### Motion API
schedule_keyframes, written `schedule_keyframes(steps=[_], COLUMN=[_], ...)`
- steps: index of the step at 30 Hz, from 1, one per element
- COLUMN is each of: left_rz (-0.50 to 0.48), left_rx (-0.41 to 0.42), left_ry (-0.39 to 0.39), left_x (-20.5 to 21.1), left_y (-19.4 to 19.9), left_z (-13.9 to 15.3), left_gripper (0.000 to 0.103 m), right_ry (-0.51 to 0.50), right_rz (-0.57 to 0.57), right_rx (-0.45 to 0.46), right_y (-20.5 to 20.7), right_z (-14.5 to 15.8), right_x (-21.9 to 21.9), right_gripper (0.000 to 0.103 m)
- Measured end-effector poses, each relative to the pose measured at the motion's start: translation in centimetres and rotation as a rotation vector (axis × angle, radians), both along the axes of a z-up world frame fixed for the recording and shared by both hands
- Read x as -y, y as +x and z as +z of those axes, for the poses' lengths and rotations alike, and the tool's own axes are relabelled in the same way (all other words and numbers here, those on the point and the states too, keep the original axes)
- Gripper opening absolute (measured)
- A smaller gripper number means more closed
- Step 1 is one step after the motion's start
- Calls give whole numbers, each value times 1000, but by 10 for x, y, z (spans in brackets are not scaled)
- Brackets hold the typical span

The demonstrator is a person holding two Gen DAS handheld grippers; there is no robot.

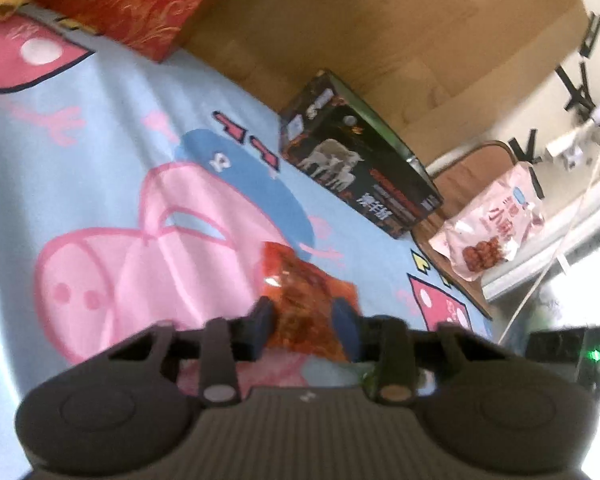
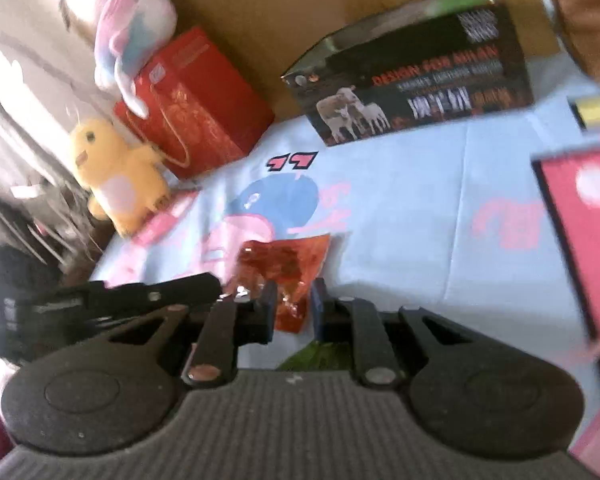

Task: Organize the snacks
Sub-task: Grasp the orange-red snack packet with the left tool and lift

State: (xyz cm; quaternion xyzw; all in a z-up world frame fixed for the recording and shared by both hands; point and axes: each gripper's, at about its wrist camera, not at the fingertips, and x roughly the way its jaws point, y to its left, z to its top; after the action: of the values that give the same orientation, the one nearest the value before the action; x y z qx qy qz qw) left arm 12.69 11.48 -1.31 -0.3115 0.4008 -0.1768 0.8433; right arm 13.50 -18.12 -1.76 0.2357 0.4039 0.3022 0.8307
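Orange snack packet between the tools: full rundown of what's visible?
The orange snack packet is a small, glossy, see-through red-orange plastic pouch with dark reddish-brown pieces inside, crinkled and catching glare. It sits over the light blue cartoon-pig cloth, near the pig print. The left tool and right tool both have it between their fingers, pads closed on its near end. Any printing is too blurred to read.

Left gripper [image 1: 305,330] clamped, right gripper [image 2: 293,312] clamped

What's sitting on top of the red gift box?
A pink, white and blue plush toy rests on the red gift box. A yellow duck plush stands in front of it, hiding its lower corner. The box's inside can't be seen.
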Motion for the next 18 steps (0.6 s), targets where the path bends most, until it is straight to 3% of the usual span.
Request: schedule_keyframes(steps=[4,7,9,12,15,18], left_rz=[-13,-90,-108,-117,-37,44], left_rx=[56,90,81,34,50,37], left_ry=[-53,-145,-117,-111,-60,-4], left_x=[-3,0,9,16,-2,-25], left_y=[-12,-18,-18,-16,-18,-18], left_z=[12,20,18,9,14,18], left_gripper=[17,12,12,12,15,20], right_ry=[-21,-55,-85,-190,-314,-228], right_rz=[-19,-26,-6,12,41,52], right_rx=[31,57,78,179,277,224], right_y=[-16,-25,-32,-50,-67,-66], right_z=[2,4,3,5,9,11], right_x=[-6,-11,-16,-31,-42,-31], right_gripper=[21,21,20,20,21,28])
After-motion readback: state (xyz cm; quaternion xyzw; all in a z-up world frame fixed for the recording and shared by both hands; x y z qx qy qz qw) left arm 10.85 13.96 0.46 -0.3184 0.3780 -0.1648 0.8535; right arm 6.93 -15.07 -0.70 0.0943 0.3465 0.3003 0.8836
